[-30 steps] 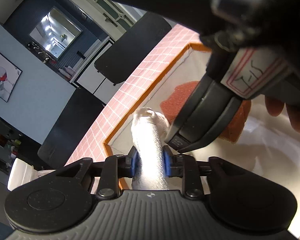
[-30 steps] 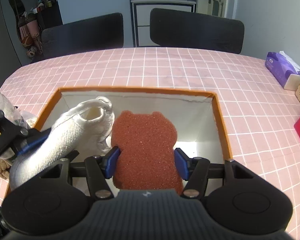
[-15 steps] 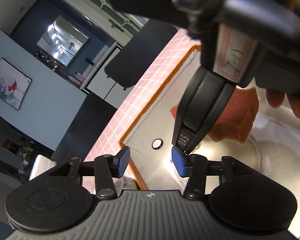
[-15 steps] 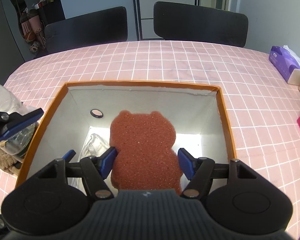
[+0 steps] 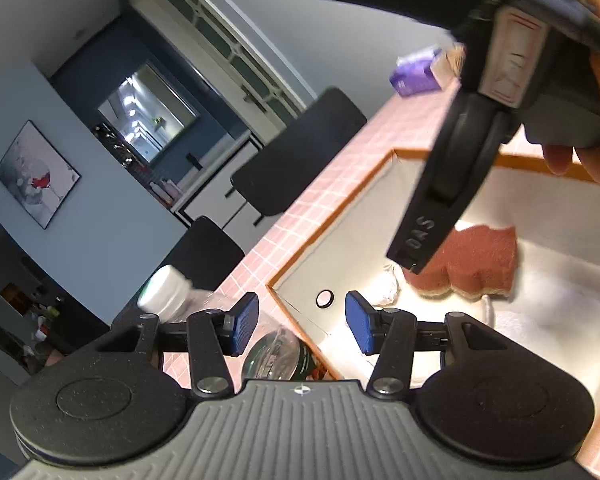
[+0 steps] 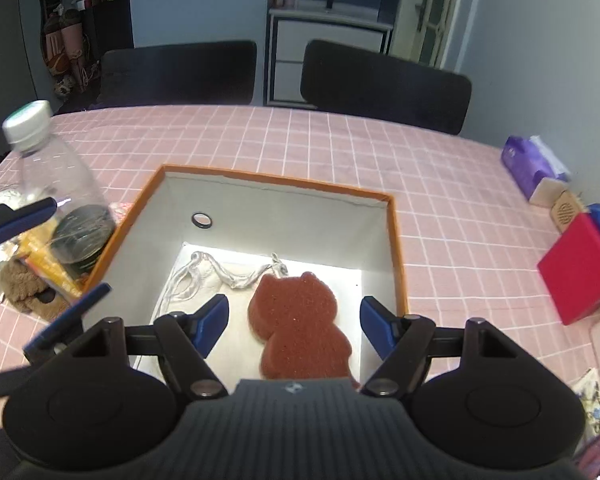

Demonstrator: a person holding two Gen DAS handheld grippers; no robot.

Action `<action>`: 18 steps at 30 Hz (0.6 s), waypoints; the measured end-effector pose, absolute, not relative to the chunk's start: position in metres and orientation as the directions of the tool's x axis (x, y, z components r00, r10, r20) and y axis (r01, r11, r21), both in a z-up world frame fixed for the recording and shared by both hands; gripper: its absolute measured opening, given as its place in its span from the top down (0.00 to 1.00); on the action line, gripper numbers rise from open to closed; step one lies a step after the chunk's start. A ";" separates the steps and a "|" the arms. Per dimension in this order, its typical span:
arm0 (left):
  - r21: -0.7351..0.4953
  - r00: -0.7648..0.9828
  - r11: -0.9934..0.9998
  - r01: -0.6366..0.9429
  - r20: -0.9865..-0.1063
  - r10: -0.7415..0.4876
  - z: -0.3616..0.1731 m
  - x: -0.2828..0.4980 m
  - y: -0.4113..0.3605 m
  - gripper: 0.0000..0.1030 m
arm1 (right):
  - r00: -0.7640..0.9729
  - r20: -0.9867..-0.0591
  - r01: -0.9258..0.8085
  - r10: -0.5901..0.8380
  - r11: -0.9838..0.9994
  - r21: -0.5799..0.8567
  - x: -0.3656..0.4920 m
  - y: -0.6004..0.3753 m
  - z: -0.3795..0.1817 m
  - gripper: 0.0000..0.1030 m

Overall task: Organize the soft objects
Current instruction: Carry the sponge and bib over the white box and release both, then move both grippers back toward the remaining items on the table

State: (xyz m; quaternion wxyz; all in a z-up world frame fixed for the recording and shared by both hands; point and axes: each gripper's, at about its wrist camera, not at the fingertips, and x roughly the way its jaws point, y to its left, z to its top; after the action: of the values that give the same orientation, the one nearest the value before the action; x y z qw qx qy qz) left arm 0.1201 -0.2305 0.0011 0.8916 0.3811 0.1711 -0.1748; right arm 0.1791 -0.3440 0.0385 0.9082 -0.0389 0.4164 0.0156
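Box (image 6: 394, 240): orange rim, white inside, on pink checked tabletop (image 6: 340, 148).
Sponge (image 6: 300, 324): brown, bear-shaped, flat on box floor, right of centre; also seen (image 5: 476, 260).
Sock (image 6: 204, 280): white, crumpled on box floor, just left of sponge.
R gripper (image 6: 294, 326): above box, jaws wide open, nothing held, sponge below gap.
L gripper (image 5: 302, 322): over box's left rim, jaws wide open, empty.
Bottle (image 6: 56, 184): clear plastic, white cap, outside box, left side, w/ brown plush (image 6: 24, 288) nearby.
Tissue pack (image 6: 528, 164): purple, far right. Red box (image 6: 580, 272) near it.
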 end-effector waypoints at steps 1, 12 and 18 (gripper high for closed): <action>0.604 0.879 0.660 0.447 -0.432 -0.200 0.004 0.115 -0.227 0.42 | 0.661 -0.750 -0.060 -0.009 0.996 -0.064 0.173 -0.343 0.041 0.29; 0.495 0.906 0.760 0.422 -0.257 -0.336 0.029 0.068 -0.169 0.43 | 0.742 -0.671 -0.079 0.006 0.994 -0.079 0.095 -0.311 0.051 0.28; 0.361 0.896 0.821 0.441 -0.235 -0.378 0.033 0.057 -0.125 0.43 | 0.794 -0.607 -0.113 0.043 0.990 -0.078 0.053 -0.280 0.052 0.28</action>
State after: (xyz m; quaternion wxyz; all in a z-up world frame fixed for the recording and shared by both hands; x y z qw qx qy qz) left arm 0.0569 -0.1246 0.0327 0.9513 0.2071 0.0764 -0.2154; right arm 0.0533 -0.2796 0.0518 0.9454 -0.0553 0.3186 0.0413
